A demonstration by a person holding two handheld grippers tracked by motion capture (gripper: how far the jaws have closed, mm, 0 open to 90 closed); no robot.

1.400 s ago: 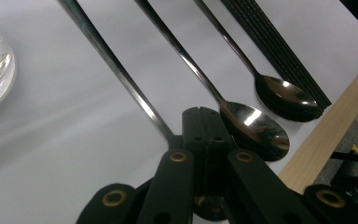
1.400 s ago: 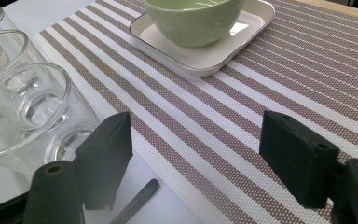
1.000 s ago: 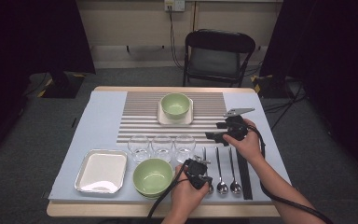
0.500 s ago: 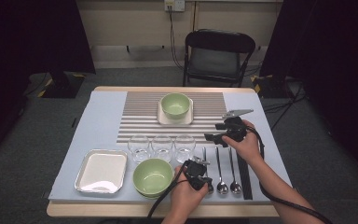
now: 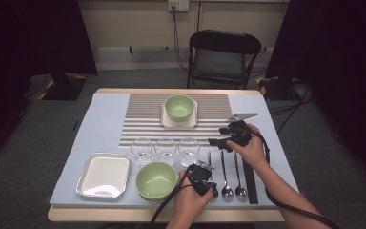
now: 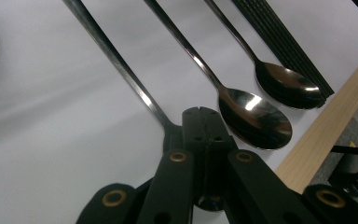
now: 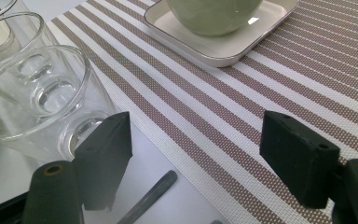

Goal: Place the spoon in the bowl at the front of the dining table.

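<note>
Steel spoons [image 5: 226,177] lie in a row on a pale blue table cover [image 5: 102,121], seen from the high view, with the person's left gripper [image 5: 206,180] set down on the leftmost spoon [image 5: 209,168], just right of a green bowl [image 5: 156,180]. Three clear glasses [image 5: 166,150] stand in a line just behind that bowl, and a metal tray [image 5: 104,174] lies to its left. The right gripper [image 5: 215,141] hovers behind the spoon handles, near the rightmost glass, jaws pointing toward the glasses. Farther back from the green bowl, a second green bowl [image 5: 179,107] sits on a white square plate [image 5: 165,120] on a striped mat [image 5: 143,125]. Black chopsticks [image 5: 249,179] lie right of the spoons.

In the left gripper view, the left gripper [image 6: 205,135] is clenched, jaws pressed together on the leftmost spoon [image 6: 116,58] where handle meets bowl. Two more spoons [image 6: 254,116] lie beside it, then the chopsticks [image 6: 284,46] toward the table's wooden edge [image 6: 326,140].

In the right gripper view, the right gripper [image 7: 200,158] is released, jaws wide apart and gripping nothing, above the striped mat [image 7: 242,93]. The nearest glass [image 7: 42,102] stands just beside one jaw. A spoon handle tip [image 7: 154,191] lies below, and the white plate [image 7: 233,44] with its bowl [image 7: 212,14] sits beyond.
</note>
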